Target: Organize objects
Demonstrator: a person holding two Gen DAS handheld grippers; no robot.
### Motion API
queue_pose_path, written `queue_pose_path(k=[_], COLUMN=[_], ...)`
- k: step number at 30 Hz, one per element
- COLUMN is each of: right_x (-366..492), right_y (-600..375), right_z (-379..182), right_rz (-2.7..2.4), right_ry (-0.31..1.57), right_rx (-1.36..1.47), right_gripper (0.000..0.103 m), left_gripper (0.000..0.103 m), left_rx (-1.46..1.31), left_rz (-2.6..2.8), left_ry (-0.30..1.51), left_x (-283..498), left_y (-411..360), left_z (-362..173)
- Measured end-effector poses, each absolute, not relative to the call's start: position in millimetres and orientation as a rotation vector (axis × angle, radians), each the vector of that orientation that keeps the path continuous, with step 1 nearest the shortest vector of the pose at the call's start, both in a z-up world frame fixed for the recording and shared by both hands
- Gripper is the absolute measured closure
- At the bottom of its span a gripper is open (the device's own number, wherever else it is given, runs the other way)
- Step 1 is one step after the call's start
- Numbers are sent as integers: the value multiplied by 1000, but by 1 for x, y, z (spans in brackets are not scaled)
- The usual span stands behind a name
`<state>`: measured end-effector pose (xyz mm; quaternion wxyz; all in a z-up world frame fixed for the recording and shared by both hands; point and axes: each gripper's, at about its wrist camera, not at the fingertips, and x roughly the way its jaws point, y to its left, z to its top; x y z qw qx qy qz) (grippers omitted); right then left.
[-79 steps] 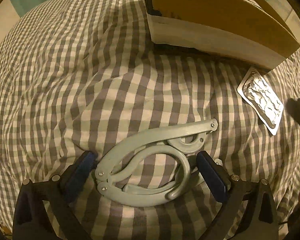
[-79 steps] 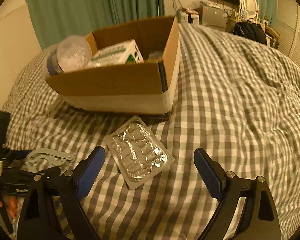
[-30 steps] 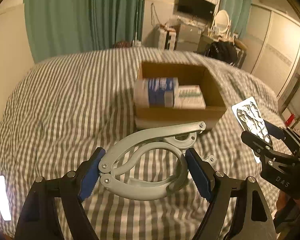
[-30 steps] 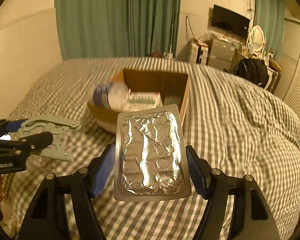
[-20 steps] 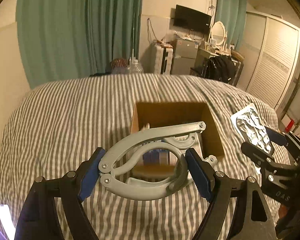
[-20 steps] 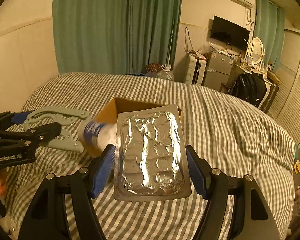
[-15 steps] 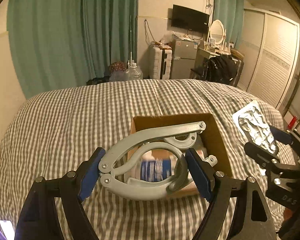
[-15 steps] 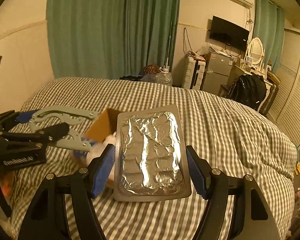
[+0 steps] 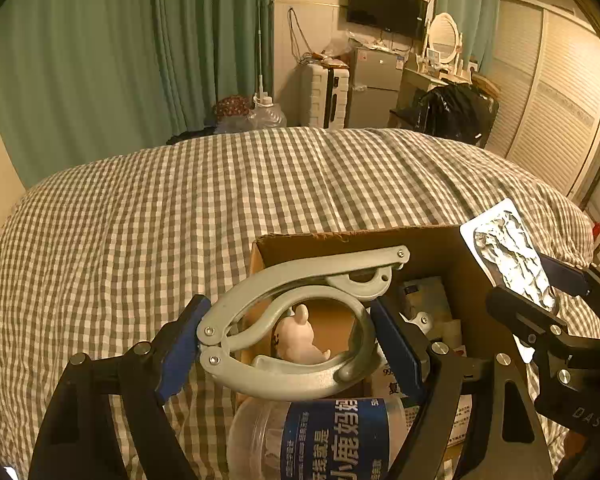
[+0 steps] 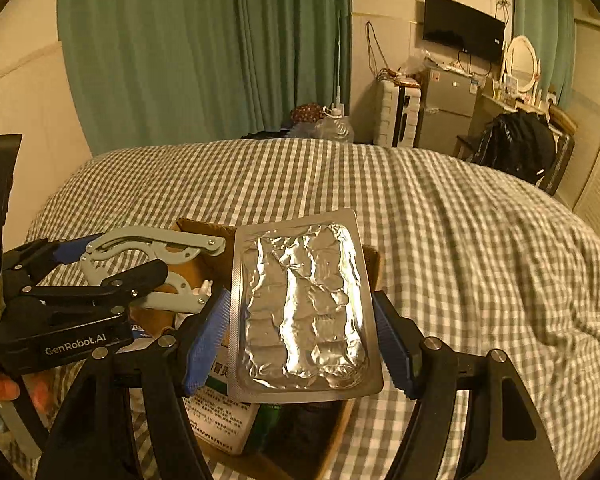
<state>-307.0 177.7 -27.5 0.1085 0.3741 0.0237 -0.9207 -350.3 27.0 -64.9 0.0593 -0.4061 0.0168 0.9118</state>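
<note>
both carried items are over the cardboard box [image 9: 432,248] but neither is in it yet, so the work looks near its close rather than finished. the left gripper [image 9: 288,344] is clenched on the folded grey hanger [image 9: 300,316], its blue pads pressing the hanger's two sides, and in the left wrist view the hanger hangs above the box's open top, at about 6 o'clock of the picture. the right gripper [image 10: 300,332] is clamped on the foil blister pack [image 10: 304,316] by its long edges, held flat-on to the camera and just above the box's far rim; in the left wrist view the same pack shows at 3 o'clock, beside the box's right wall. already inside the box lie a clear bottle with a blue label [image 9: 340,440] at the near edge, a small white figurine [image 9: 300,336] seen through the hanger's loop, and a printed carton [image 10: 220,412]; other contents are too dim to name. the checked bed cover [image 9: 180,220] around the box shows no loose items in either view, though the parts behind the cameras are hidden. what is left, as i judge it, is to lower and let go of the hanger and the pack into free space among the things already packed, one after the other so the two grippers, now close together, do not knock.
</note>
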Motion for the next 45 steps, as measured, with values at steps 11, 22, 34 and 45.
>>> queue_pose_path(k=[11,22,34,45], right_x=[-278,-189,-101,-45], right_y=[196,196,202,208], right_z=[9,100,164,158], right_rz=[-2788,-2890,-2969,-3005], right_ry=[-4,64,79,122], right_rx=[1009,824,610,517], right_gripper=[15,15,4,0], left_gripper=[9,1,0,0], left_rx=[-1169,-881,-627,-536], left_rz=[2796,2910,2986,2995], left_ry=[50,75,49,8], left_x=[-314,-228,-140,-88], left_y=[21,19,10,15], left_z=[-31,78,146,134])
